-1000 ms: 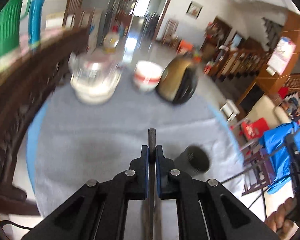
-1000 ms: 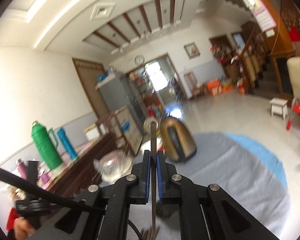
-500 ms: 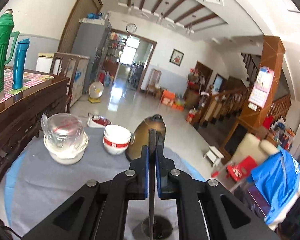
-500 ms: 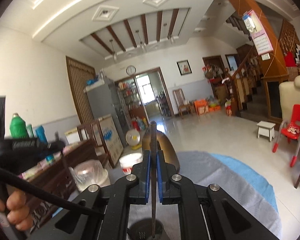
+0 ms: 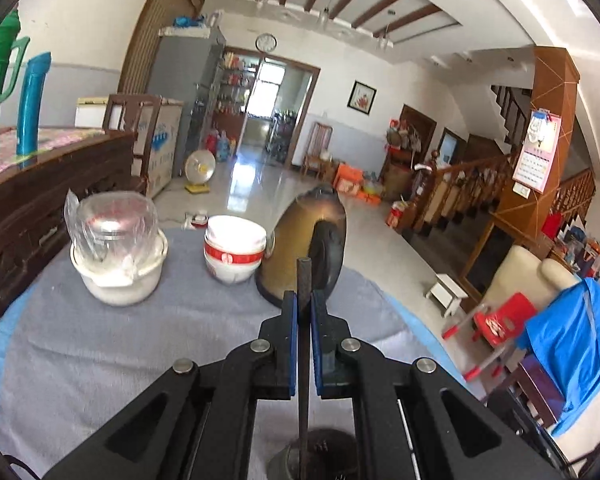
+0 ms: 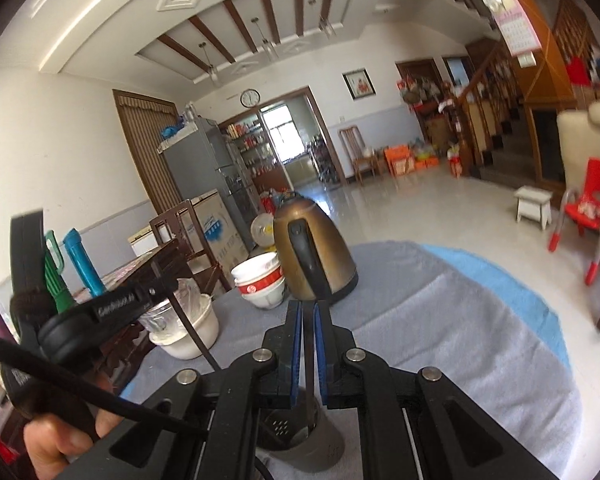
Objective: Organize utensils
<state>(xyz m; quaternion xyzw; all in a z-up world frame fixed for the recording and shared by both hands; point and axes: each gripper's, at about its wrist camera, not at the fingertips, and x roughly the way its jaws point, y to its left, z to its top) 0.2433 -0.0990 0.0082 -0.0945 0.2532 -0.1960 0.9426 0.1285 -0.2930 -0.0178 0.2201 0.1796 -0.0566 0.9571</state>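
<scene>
Kettle (image 5: 308,248) centre frame, stacked bowls (image 5: 235,252) left of it, bagged glass in white pot (image 5: 118,256) further left, on grey cloth (image 5: 100,344), left gripper (image 5: 304,312) clamped on dark utensil (image 5: 303,360), tip over holder (image 5: 320,456) at bottom, right gripper (image 6: 309,320) clamped on utensil (image 6: 309,360) reaching into holder (image 6: 300,436).

the left claw (image 5: 304,312) is matte black, built from angular linkage arms that fan out toward the lower corners of the frame, each pinned with round silver screws. its two fingers carry flat blue pads (image 5: 293,344) on their inner faces. the right claw (image 6: 309,332) has the same black arms, silver screws and blue pads (image 6: 296,350). at lower left of the right wrist view, a black cable crosses the frame, a black body bears pale lettering, and the bare-skinned left hand (image 6: 56,438) shows, fingers curled.
</scene>
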